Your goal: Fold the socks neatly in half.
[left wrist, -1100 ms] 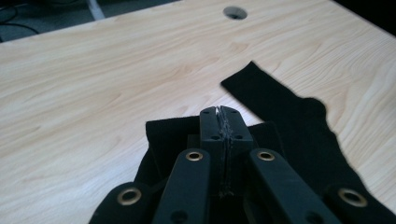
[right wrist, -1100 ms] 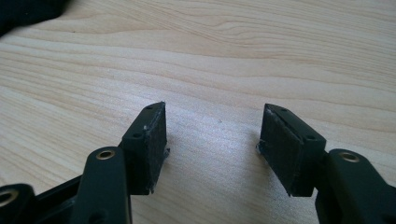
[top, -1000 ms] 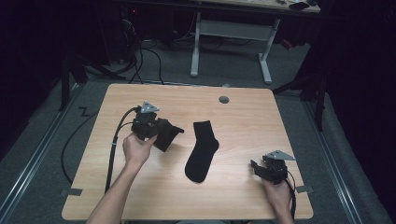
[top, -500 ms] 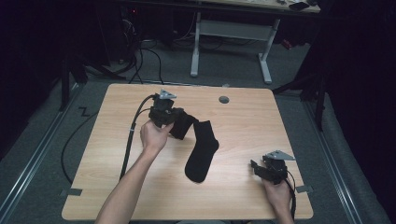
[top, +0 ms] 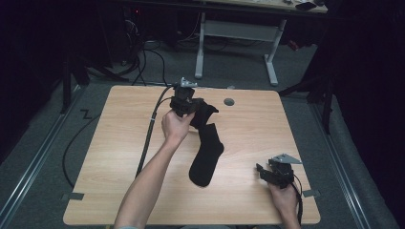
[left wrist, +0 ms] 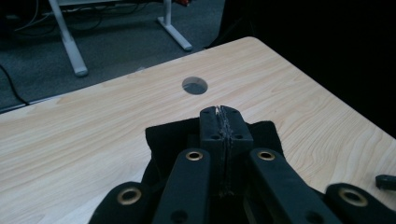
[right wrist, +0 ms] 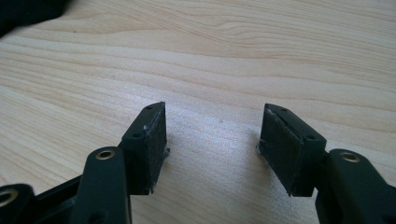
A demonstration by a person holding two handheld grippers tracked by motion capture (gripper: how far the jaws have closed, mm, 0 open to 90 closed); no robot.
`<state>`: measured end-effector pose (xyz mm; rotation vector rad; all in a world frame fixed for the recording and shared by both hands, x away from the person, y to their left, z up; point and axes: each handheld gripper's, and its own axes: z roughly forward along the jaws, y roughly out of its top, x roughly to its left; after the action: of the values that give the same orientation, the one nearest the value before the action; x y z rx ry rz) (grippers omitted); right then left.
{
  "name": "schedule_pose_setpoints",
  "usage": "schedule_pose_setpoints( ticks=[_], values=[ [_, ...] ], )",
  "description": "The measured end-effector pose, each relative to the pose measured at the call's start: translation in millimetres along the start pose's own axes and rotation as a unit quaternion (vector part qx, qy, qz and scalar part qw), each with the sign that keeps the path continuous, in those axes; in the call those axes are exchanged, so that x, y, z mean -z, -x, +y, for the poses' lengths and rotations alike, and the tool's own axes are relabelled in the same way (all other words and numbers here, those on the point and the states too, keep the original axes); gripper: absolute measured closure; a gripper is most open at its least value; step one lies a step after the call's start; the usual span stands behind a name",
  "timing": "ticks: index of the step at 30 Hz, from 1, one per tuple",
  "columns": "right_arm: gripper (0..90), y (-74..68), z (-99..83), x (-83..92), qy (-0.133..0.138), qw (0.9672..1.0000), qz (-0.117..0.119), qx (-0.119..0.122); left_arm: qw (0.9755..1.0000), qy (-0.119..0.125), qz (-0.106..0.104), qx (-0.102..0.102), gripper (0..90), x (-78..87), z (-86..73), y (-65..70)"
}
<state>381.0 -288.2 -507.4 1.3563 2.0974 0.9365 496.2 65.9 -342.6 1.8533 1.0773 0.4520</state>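
Nearest, the right gripper point(top: 263, 171) rests low on the table point(top: 114, 143) at the near right corner, apart from any cloth. Its jaws stand wide and released, bare wood between the pads point(right wrist: 150, 144); nothing held, nothing touched.

Mid-table: one black sock point(top: 206, 155) lies flat, foot toward the person, leg running away toward the far side. Soft, light, limp knit; it should drape and fold from whatever point it is pinched at, and will not slip much on rubber pads. Not fragile. Best taken at an edge, cuff or toe, where the jaws can bite a single fold rather than push the cloth along the wood.

Farther on, the left gripper point(top: 190, 109) is held above the table by the left hand point(top: 175, 128), over the upper end of the flat sock. Jaws clenched tight on a second sock point(left wrist: 163, 140): in the left gripper view the pads meet with only a thin layer of dark knit between them, the rest of the cloth bunched and hanging below. In the high view this second sock point(top: 204, 113) overlaps the first; whether it rests on it or hangs just clear I cannot tell.

Beyond: a round hole point(top: 229, 101) in the tabletop near the far edge, then floor with cables and a white desk frame point(top: 239, 33).
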Motion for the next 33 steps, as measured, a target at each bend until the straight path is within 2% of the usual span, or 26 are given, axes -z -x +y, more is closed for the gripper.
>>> schedule_pose_setpoints(
  ticks=[5, 13, 14, 22, 28, 33],
  values=[
    [41.4, -0.1, 0.0, 0.0, 0.000, 1.0000, 0.000, 0.000, 0.9999, 0.006, -0.013, -0.004, 89.0, -1.1, -6.6, 11.3],
    [41.3, -0.3, 0.0, 0.0, 0.000, 1.0000, 0.000, 0.001, 0.9989, -0.016, -0.042, 0.010, 88.6, -3.2, -44.8, 21.8],
    [41.3, -0.4, 0.0, 0.0, 0.000, 1.0000, 0.000, 0.001, 0.9990, -0.017, -0.041, 0.004, 88.6, -1.7, -49.1, 23.7],
    [41.3, -0.7, 0.0, 0.0, 0.000, 1.0000, 0.001, 0.002, 0.9979, -0.036, -0.053, 0.002, 88.2, 5.1, -81.1, 34.8],
    [41.4, -1.0, 0.1, 0.0, 0.000, 1.0000, 0.001, 0.002, 0.9964, -0.059, -0.060, 0.009, 87.9, 1.2, -102.8, 40.7],
    [41.4, -1.2, 0.1, 0.0, 0.000, 1.0000, 0.002, 0.002, 0.9951, -0.075, -0.064, 0.008, 87.9, -4.4, -115.0, 44.9]
  ],
)
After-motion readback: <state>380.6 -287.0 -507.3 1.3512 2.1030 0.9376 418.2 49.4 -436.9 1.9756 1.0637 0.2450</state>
